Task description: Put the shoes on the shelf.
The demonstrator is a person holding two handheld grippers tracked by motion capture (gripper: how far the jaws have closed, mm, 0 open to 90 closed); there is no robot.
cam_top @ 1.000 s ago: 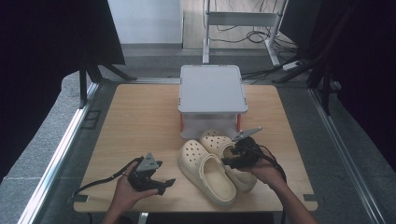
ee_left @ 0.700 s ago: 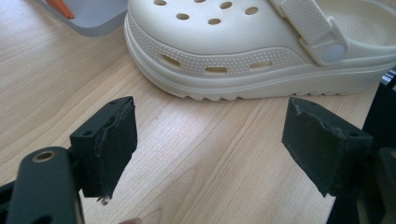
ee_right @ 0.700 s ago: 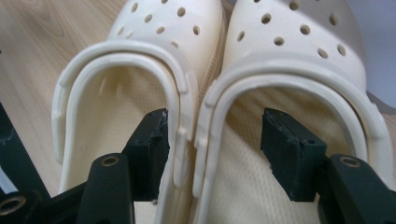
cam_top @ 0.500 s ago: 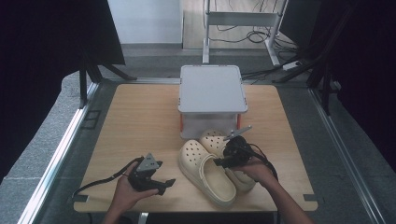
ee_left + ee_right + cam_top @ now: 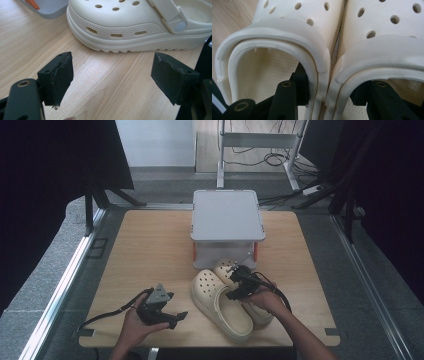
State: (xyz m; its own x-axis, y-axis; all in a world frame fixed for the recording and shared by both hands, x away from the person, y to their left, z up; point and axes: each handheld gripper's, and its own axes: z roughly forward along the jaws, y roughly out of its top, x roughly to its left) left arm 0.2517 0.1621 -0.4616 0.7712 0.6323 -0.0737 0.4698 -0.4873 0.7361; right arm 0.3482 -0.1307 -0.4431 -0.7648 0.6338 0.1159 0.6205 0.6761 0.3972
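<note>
Table first: light wood top with a grey lidded box sitting toward the far middle, and right in front of it a pair of cream clogs lying side by side, touching along their inner walls, toes toward the box. Person's right forearm comes up from the bottom edge and angles in over the heels, with the right gripper pointing down and forward into the shoes. From the right gripper view, one jaw is down inside the left clog and the other inside the right clog, so the two touching inner walls sit between them; the jaws have just been closing on those walls, though I can't tell if the pads are actually pressing yet. Left hand rests near the front left of the table, holding the left gripper low and about level, aimed at the side of the nearer clog. Its jaws are spread wide with only bare wood between them, just short of the clog's sole. Plenty of open tabletop left of the shoes; the box is tight against the toes.
</note>
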